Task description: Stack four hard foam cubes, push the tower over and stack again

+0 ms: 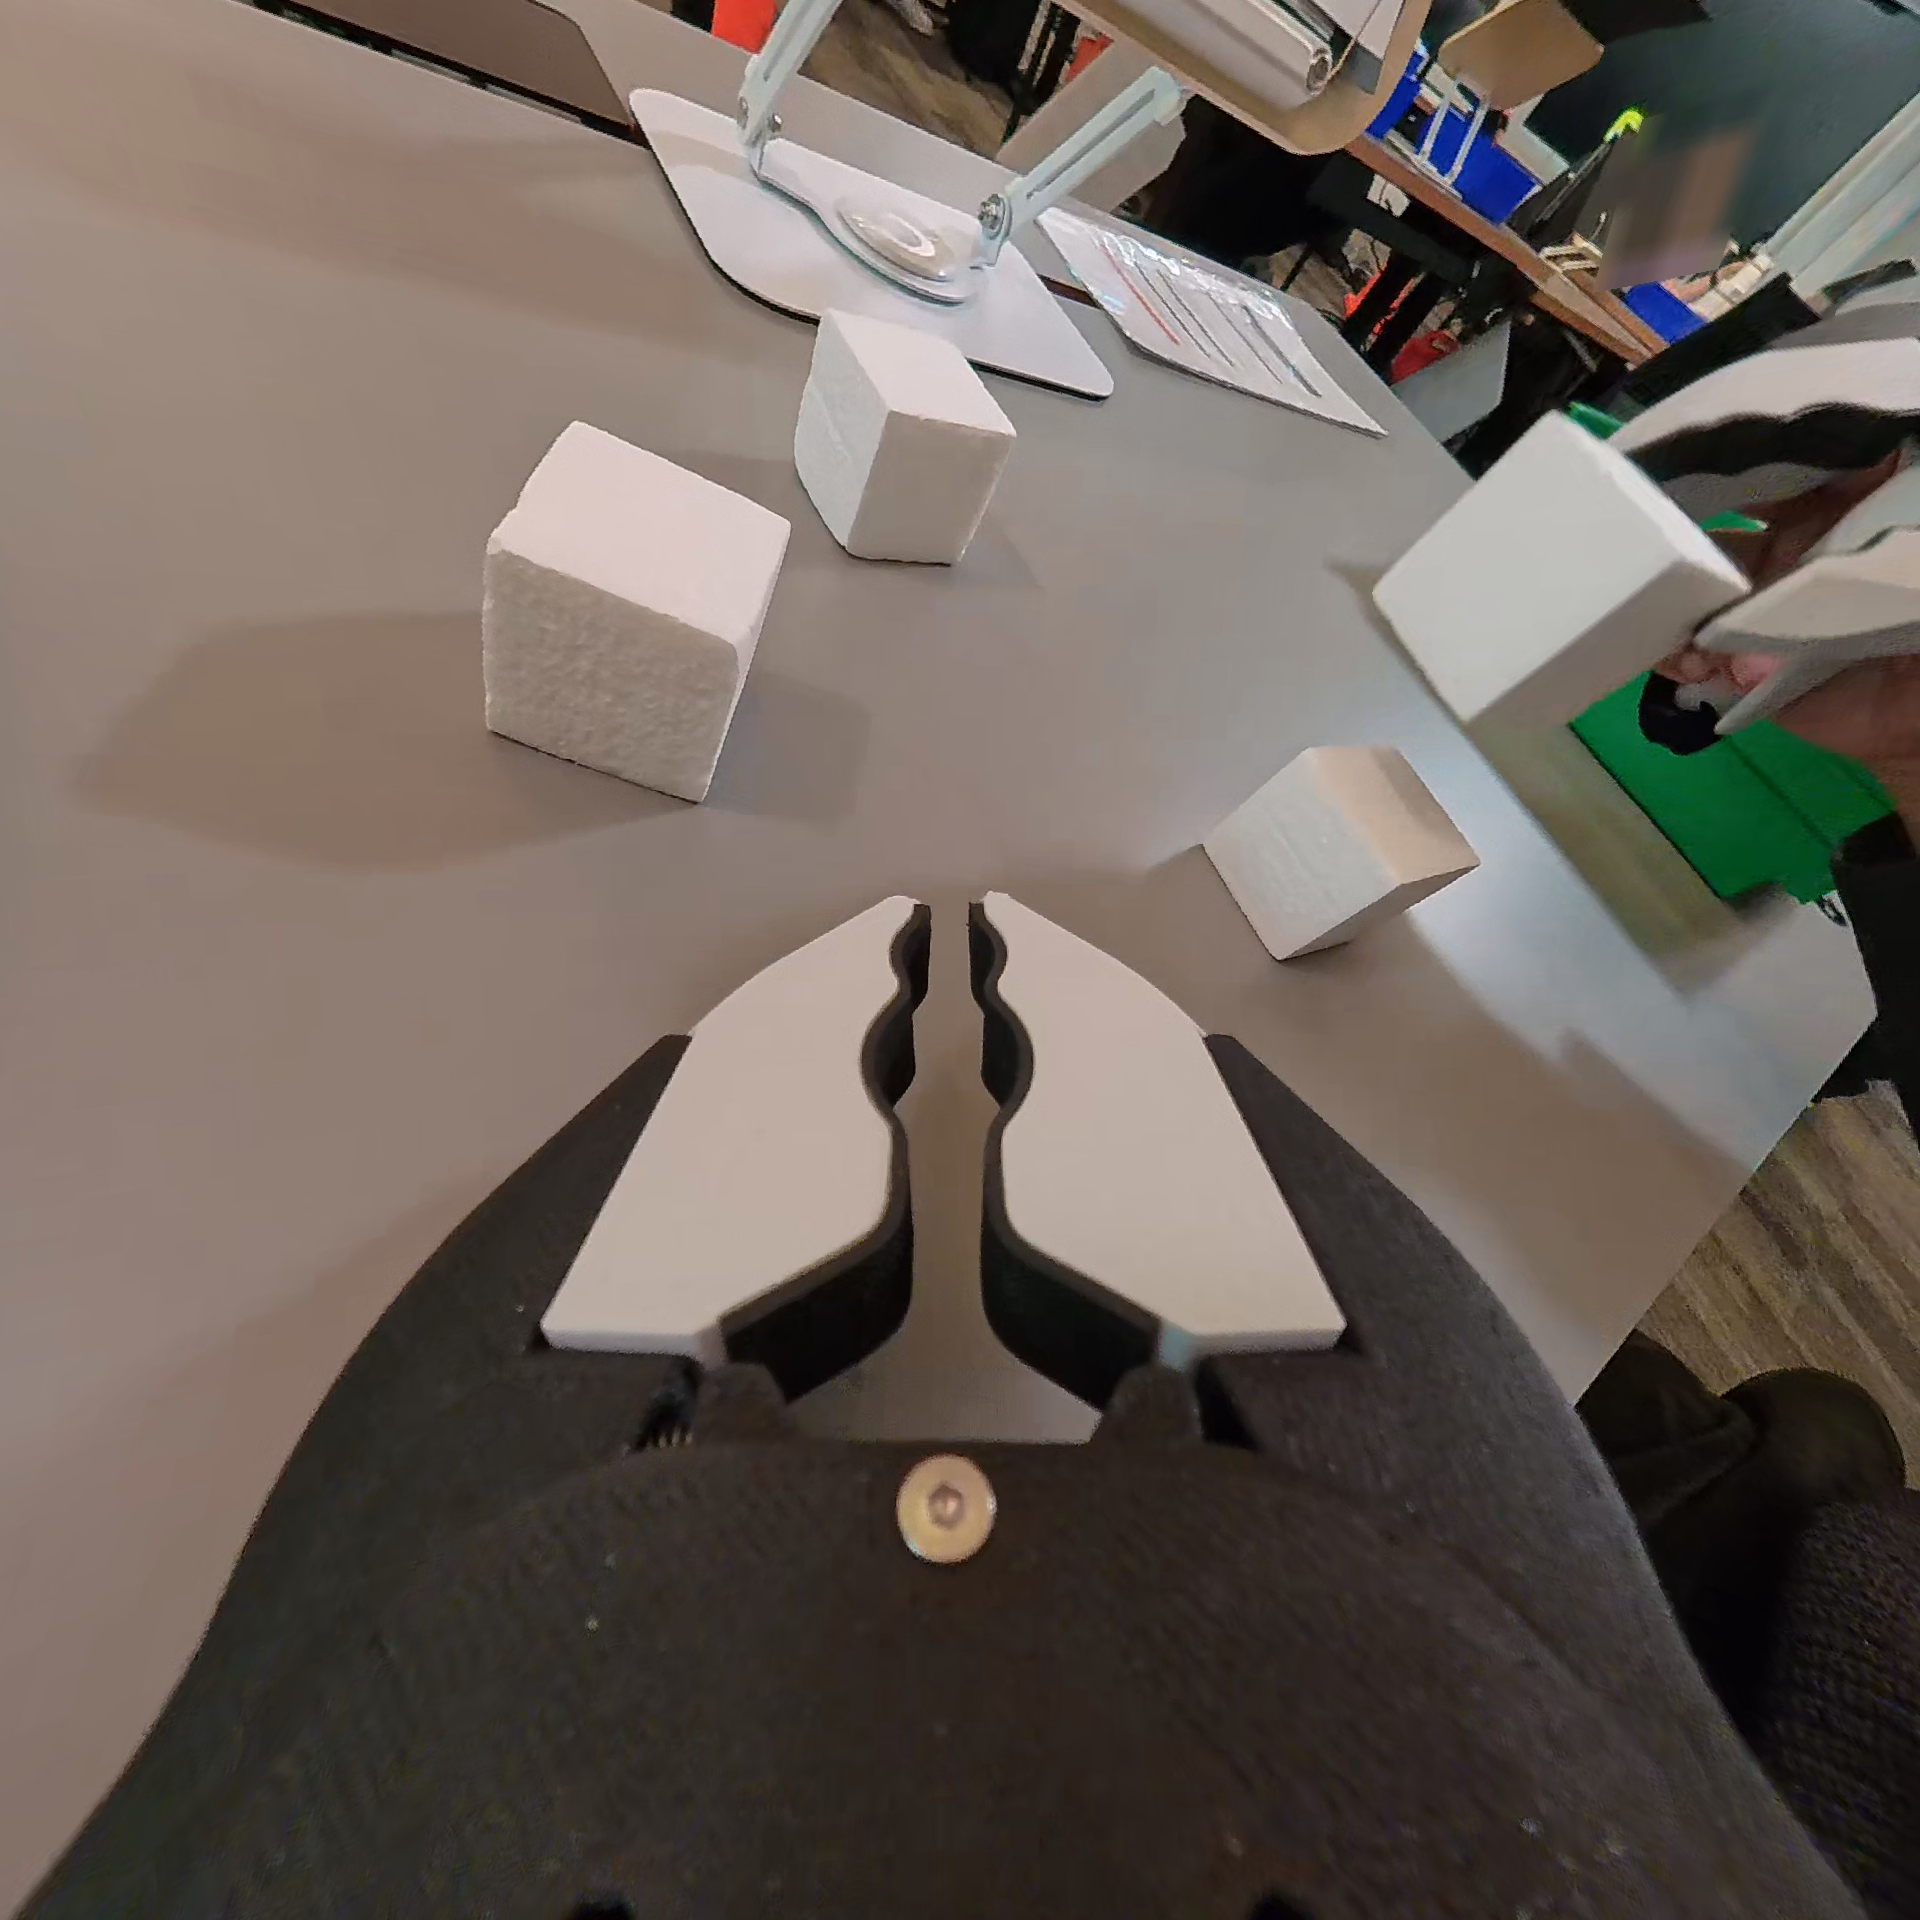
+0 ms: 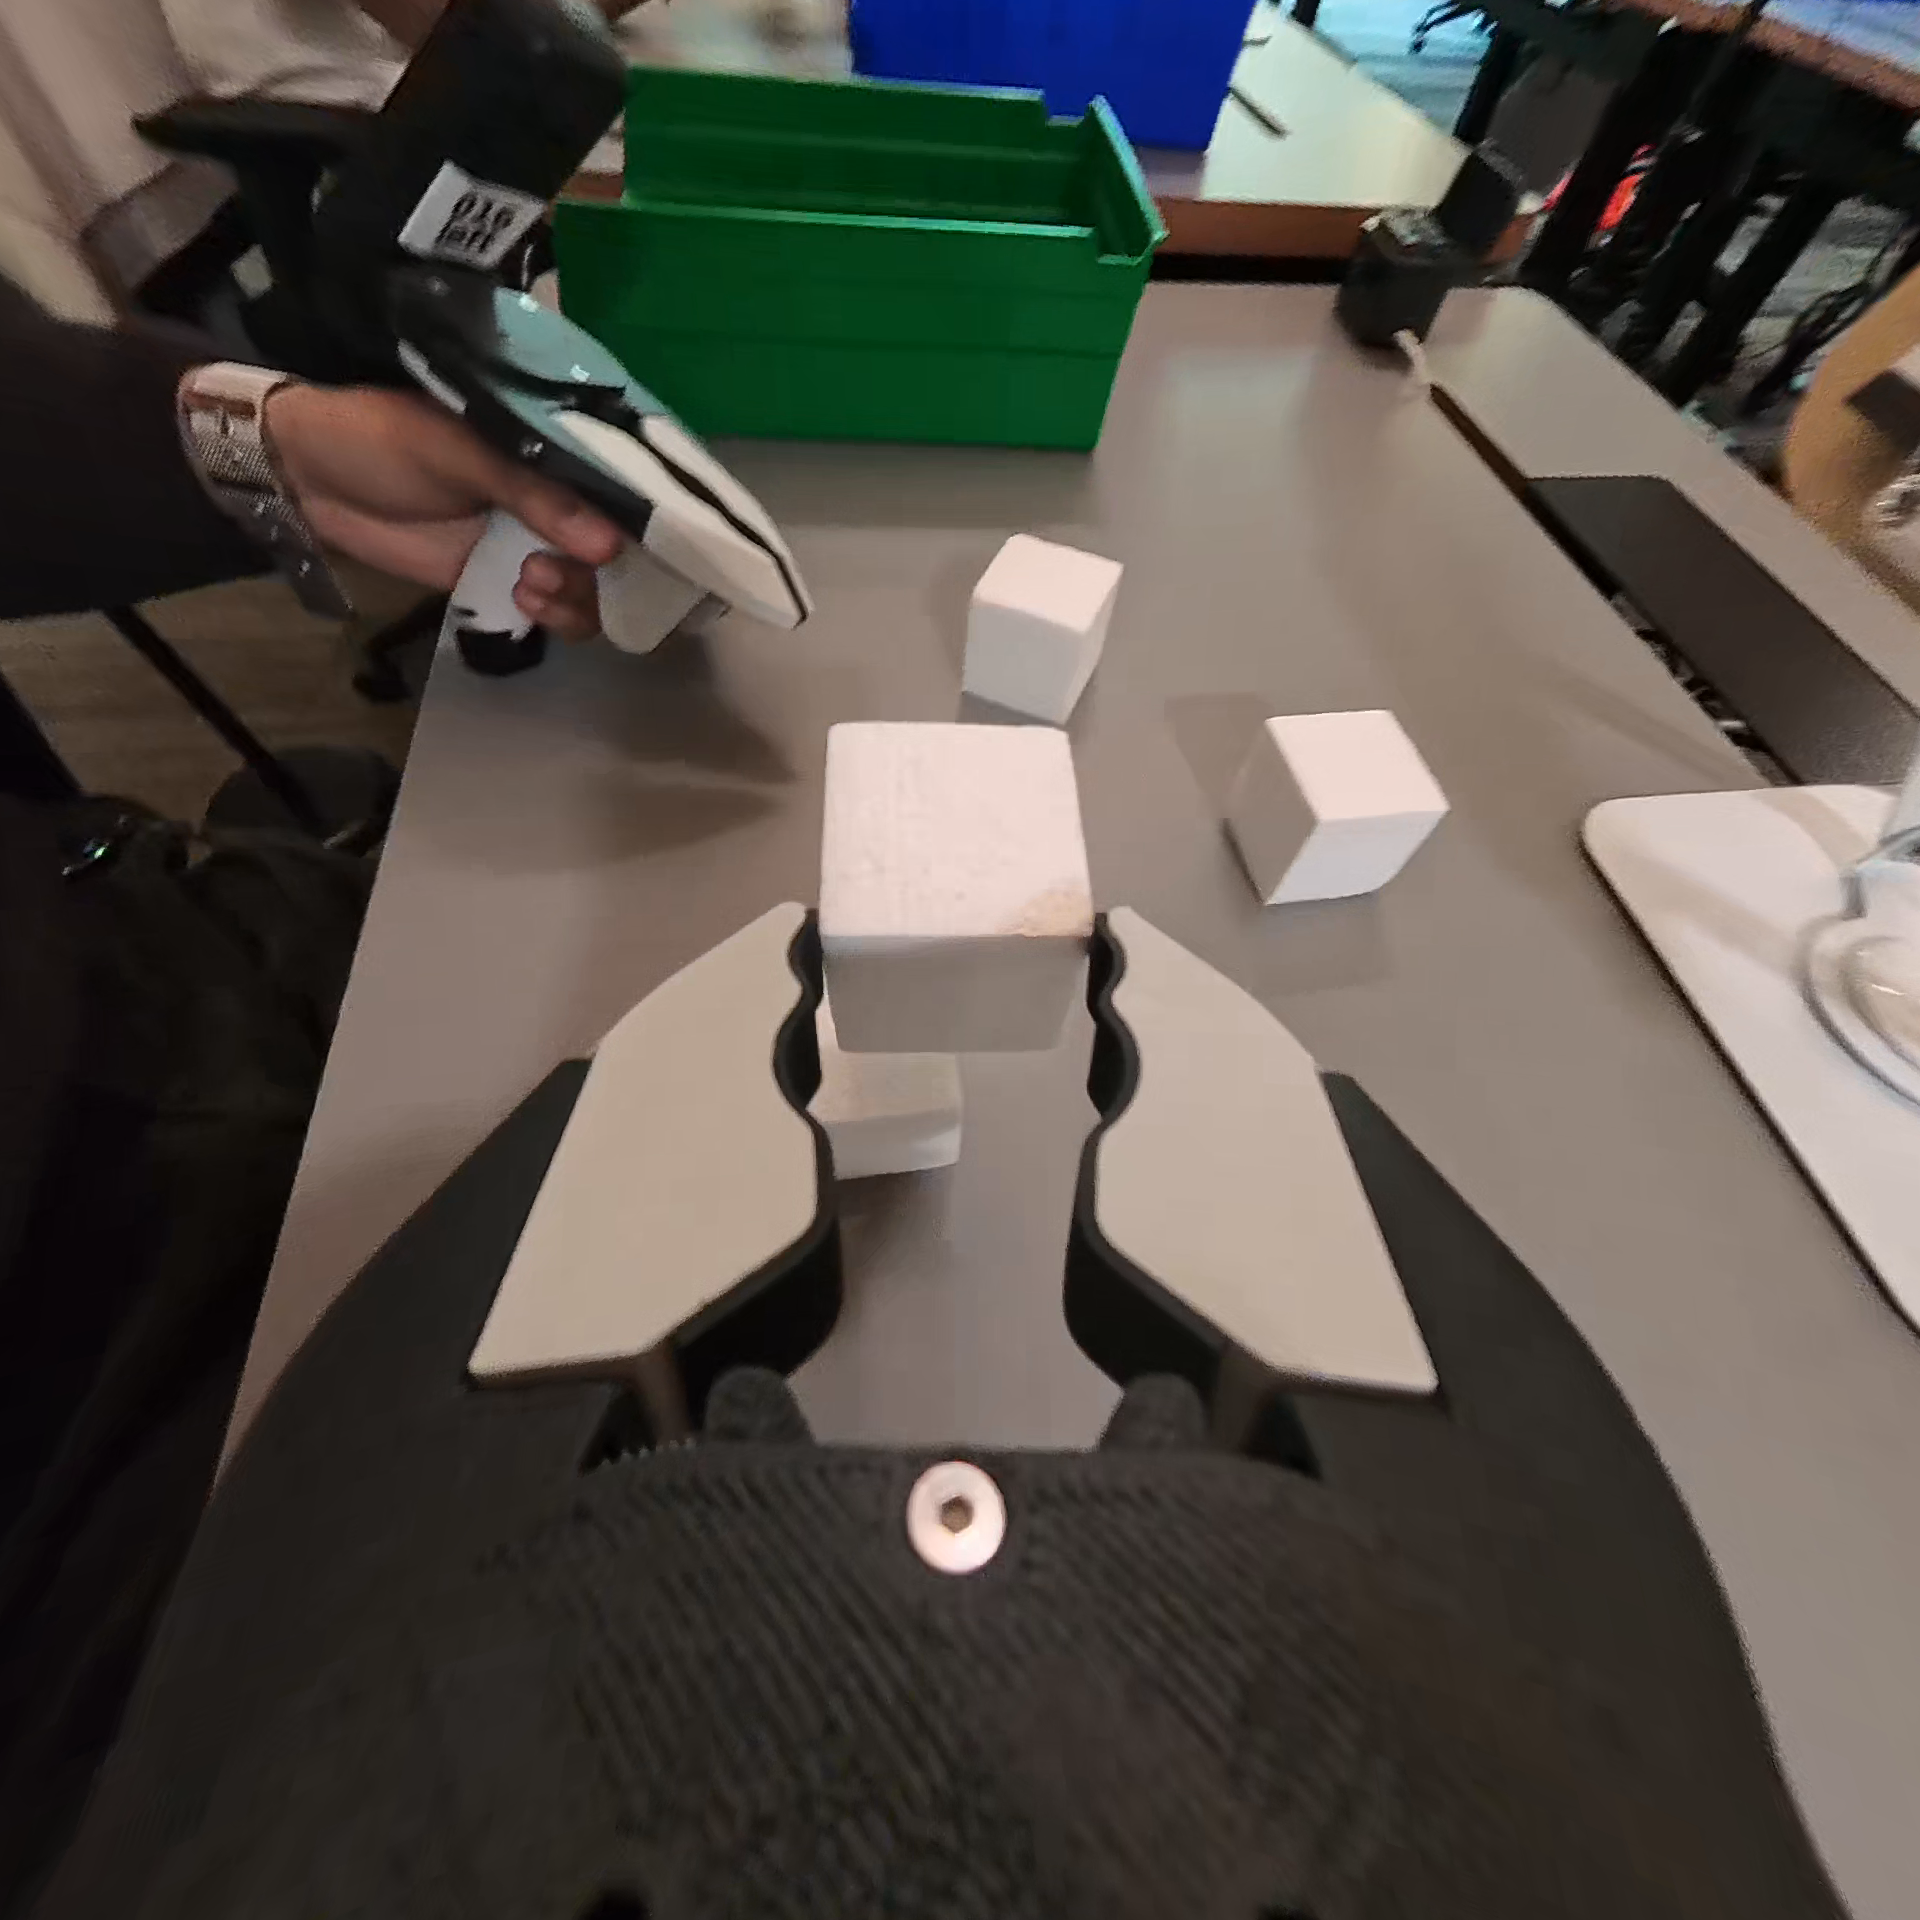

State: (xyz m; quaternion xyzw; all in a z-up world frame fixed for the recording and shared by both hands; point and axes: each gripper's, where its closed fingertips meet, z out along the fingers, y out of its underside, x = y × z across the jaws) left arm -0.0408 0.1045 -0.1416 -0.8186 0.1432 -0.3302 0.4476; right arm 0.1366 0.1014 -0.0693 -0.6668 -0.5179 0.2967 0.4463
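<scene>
The right hand-held gripper [image 2: 951, 925] was clamped on a white styrofoam cube [image 2: 951, 831], pinched at its fingertips and lifted clear of the grey counter [image 2: 1299, 1091]. A second white foam block [image 2: 888, 1117] sat on the counter directly under it, partly hidden by the left finger; whether the two touched was hard to tell. The left hand-held gripper [image 1: 950, 909] hovered w/ nothing in it, jaws nearly together, only a thin gap between them. Ahead of it lay two more white foam cubes, a near one [image 1: 623, 613] and a farther one [image 1: 899, 442] just beside a white flat stand base [image 1: 727, 208]. A green plastic bin [image 2: 852, 301] stood at the counter's far end.
</scene>
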